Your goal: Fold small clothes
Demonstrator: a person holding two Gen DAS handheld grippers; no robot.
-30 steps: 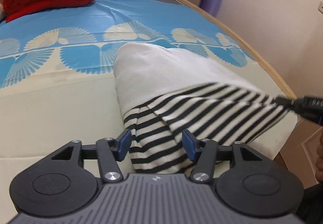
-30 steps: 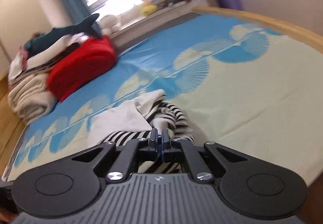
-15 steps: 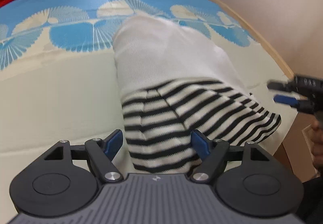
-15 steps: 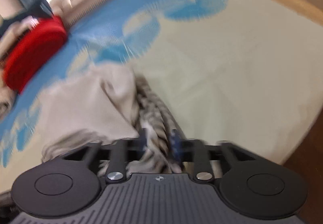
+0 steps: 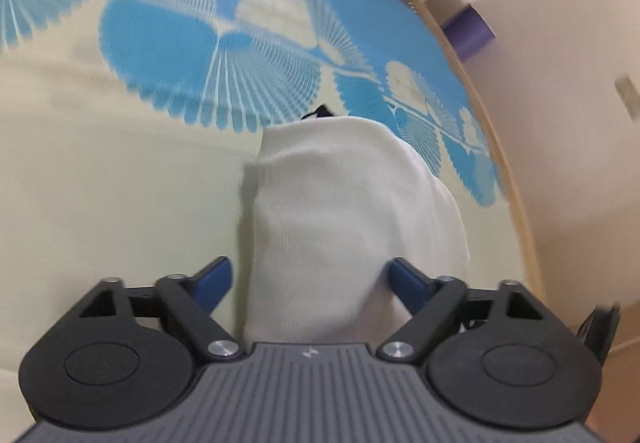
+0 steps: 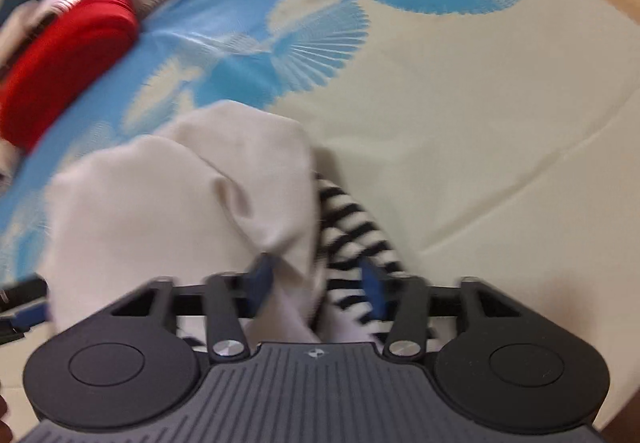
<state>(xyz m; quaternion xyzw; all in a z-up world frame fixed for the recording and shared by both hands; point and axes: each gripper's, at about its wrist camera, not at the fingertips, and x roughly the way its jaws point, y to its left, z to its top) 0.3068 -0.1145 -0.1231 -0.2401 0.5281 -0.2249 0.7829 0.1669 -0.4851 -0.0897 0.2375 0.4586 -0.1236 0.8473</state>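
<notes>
The garment (image 5: 344,219) lies on the bed sheet (image 5: 100,203), near the wooden bed edge (image 5: 516,203). In the left wrist view only its cream side shows.

Left gripper (image 5: 308,277): fingers spread wide, one on each side of the cream cloth, not closed on it.

Right gripper (image 6: 316,283): fingers (image 6: 260,279) partly apart, with cream and striped cloth between them. Whether the pads press the cloth cannot be told; the view is blurred.

The striped part (image 6: 352,227) lies along the right of the cream fold. A red blanket (image 6: 64,59) sits at the far end of the bed.
</notes>
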